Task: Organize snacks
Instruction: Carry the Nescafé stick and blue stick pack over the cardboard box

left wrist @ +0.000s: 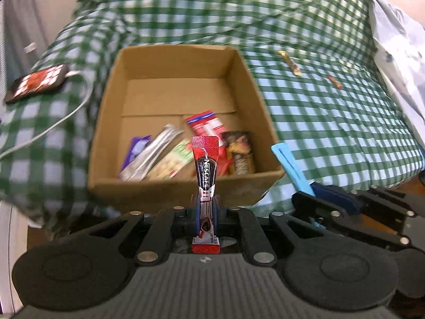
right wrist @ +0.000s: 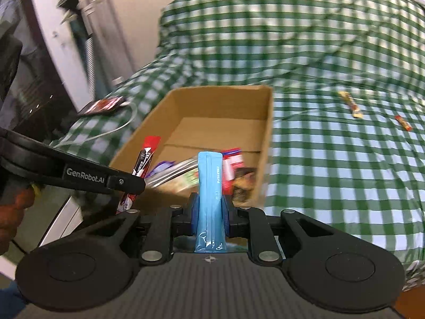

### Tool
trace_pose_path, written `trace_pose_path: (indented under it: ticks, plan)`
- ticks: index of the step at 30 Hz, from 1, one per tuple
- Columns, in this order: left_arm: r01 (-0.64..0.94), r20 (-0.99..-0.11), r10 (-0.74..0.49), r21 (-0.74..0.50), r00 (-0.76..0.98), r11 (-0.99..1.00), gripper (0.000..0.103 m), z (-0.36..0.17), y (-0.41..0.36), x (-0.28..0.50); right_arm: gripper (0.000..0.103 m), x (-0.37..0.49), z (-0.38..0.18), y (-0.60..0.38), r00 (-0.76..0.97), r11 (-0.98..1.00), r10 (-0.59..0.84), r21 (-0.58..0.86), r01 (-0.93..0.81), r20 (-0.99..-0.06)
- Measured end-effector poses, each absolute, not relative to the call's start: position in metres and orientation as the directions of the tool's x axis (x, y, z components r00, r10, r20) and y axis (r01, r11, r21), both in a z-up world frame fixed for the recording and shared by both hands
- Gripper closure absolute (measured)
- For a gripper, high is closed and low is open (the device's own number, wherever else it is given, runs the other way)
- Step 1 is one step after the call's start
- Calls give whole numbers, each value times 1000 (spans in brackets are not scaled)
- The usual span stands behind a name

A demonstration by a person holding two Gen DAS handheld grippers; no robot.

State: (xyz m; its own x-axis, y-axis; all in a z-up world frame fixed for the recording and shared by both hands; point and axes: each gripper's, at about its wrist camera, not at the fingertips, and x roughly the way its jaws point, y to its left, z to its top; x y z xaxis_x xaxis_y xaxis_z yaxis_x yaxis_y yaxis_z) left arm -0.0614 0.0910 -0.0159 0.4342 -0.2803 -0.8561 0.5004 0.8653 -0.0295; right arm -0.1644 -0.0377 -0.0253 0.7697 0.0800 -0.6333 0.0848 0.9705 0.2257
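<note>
My left gripper [left wrist: 205, 210] is shut on a red and black Nescafe stick [left wrist: 205, 170], held upright just in front of the near wall of a cardboard box [left wrist: 186, 186]. It also shows in the right wrist view [right wrist: 144, 164]. My right gripper [right wrist: 211, 210] is shut on a light blue stick sachet [right wrist: 209, 199], held upright near the box's [right wrist: 265, 138] near right corner; the sachet shows in the left wrist view [left wrist: 289, 164]. Several snack packets [left wrist: 170, 156] lie in the box's near half. Two small snack bars [left wrist: 290, 63] [left wrist: 335, 82] lie on the checked cloth to the right.
A green and white checked cloth [left wrist: 332, 133] covers the bed-like surface. A phone [left wrist: 37, 82] with a white cable [left wrist: 53, 127] lies left of the box. A pale plastic bag [left wrist: 398, 53] sits at the far right. A dark appliance [right wrist: 26, 79] stands at the left.
</note>
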Motion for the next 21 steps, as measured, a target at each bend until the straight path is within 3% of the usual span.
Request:
trace_pose_path:
  ticks: [21]
  plan:
    - [479,-801,-356,-101,480,872,93,-11,141,-101,84,-195,-4,24,780,998,42,64,-2,-624]
